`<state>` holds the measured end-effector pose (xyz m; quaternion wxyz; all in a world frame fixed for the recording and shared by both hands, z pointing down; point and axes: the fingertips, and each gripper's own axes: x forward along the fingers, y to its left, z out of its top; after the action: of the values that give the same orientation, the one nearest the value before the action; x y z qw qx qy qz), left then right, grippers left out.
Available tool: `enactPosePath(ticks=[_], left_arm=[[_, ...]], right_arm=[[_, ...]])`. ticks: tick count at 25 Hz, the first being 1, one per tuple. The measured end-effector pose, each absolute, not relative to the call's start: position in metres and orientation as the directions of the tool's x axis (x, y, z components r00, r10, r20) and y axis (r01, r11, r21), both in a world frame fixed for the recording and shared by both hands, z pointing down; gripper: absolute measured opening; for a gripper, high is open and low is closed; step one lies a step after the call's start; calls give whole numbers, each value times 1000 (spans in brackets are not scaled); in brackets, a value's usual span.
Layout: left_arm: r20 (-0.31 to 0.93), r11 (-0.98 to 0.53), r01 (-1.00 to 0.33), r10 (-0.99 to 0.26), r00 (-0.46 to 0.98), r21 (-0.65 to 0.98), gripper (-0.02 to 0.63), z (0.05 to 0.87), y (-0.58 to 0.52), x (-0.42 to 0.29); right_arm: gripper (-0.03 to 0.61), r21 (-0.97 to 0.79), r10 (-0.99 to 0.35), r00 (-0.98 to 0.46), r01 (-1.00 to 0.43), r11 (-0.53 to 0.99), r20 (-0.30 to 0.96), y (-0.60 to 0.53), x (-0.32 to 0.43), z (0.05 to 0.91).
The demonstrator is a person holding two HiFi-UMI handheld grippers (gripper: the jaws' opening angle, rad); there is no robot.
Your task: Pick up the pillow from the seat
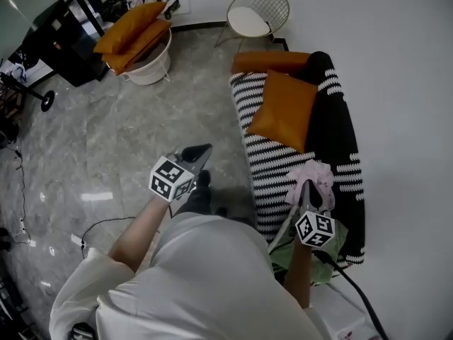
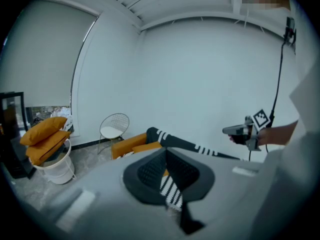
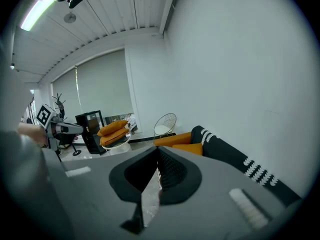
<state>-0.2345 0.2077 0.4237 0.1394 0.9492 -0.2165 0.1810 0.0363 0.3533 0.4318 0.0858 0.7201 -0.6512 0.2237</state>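
Jaws pressed together on left gripper (image 1: 201,151) and right gripper (image 1: 309,187) — pillow (image 1: 283,110) untouched on seat (image 1: 266,164).

The striped sofa seat (image 1: 272,163) carries an orange pillow (image 1: 283,110), lying ahead of the right claw (image 1: 309,188). An orange bolster (image 1: 269,62) lies beyond the pillow. A pink frilly cloth (image 1: 316,172) lies at the claw's tip.

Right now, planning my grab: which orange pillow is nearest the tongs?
The square pillow on the sofa; the bolster and the basket's two lie farther off.
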Motion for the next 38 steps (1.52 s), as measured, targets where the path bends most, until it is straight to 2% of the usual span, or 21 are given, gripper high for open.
enactPosePath(ticks=[24,38], left_arm=[[394,-923,-310,-203,896,230,0,431,18,-236],[396,-933,-253,-138,908,255,0,446,-24,-236]], right_arm=[[3,-134,-866,210,-945,-299,453,210,7,422],[5,-136,-854,232,-935,-329,466,173,-10,429]])
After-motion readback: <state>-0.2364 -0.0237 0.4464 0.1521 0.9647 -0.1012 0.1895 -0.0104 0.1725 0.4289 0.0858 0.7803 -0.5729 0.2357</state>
